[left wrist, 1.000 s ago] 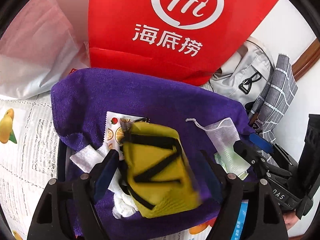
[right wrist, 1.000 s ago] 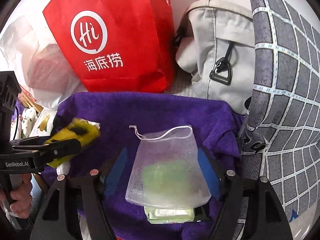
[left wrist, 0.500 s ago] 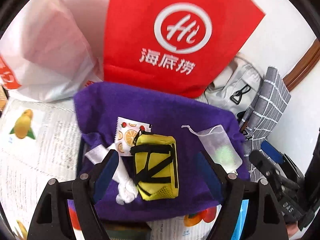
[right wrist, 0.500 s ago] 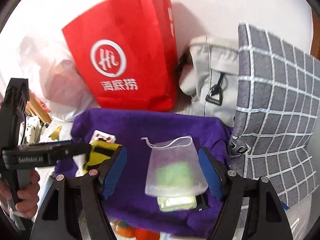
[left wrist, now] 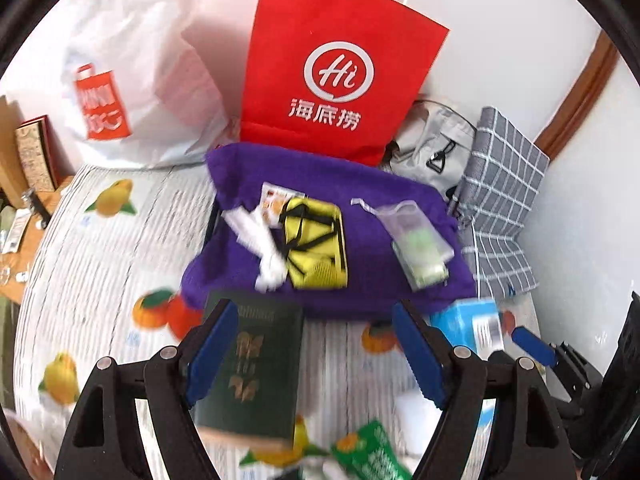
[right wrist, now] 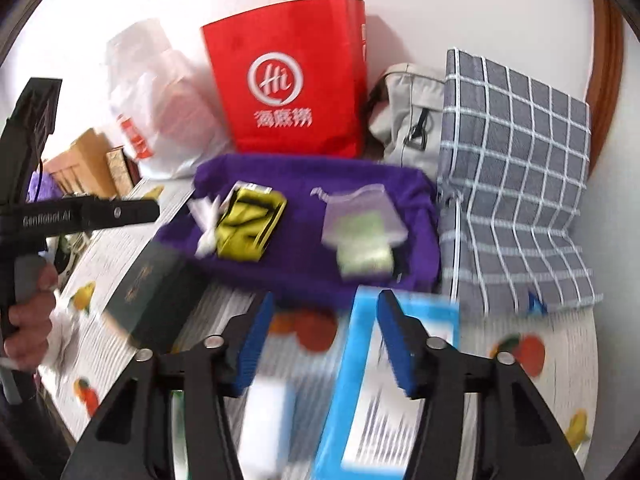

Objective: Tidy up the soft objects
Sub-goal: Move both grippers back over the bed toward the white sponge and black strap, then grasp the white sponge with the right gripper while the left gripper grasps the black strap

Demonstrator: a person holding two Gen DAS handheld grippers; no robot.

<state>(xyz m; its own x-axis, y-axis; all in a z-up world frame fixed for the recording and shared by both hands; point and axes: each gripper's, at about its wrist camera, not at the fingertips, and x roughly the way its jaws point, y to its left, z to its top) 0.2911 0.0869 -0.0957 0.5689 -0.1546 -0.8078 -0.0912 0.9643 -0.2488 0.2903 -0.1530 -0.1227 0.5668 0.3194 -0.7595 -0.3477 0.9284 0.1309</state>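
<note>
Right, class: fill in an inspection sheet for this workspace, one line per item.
Surface: fruit-print tablecloth.
Job's things: purple towel bearing yellow pouch, mesh drawstring bag, white cloth.
Clutter: dark green booklet, blue box.
Grippers: left gripper and right gripper both open, empty.
Cables: nothing seen.
Surroundings: red paper bag, grey checked cushion, grey backpack.

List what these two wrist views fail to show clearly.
- Green booklet, left wrist view: cover lettering motion-blurred.
- Mesh pouch, right wrist view: contents smeared green.
- Blue box, right wrist view: print blurred, cut off by the bottom edge.
- Green packet, left wrist view: cropped at the bottom.
</note>
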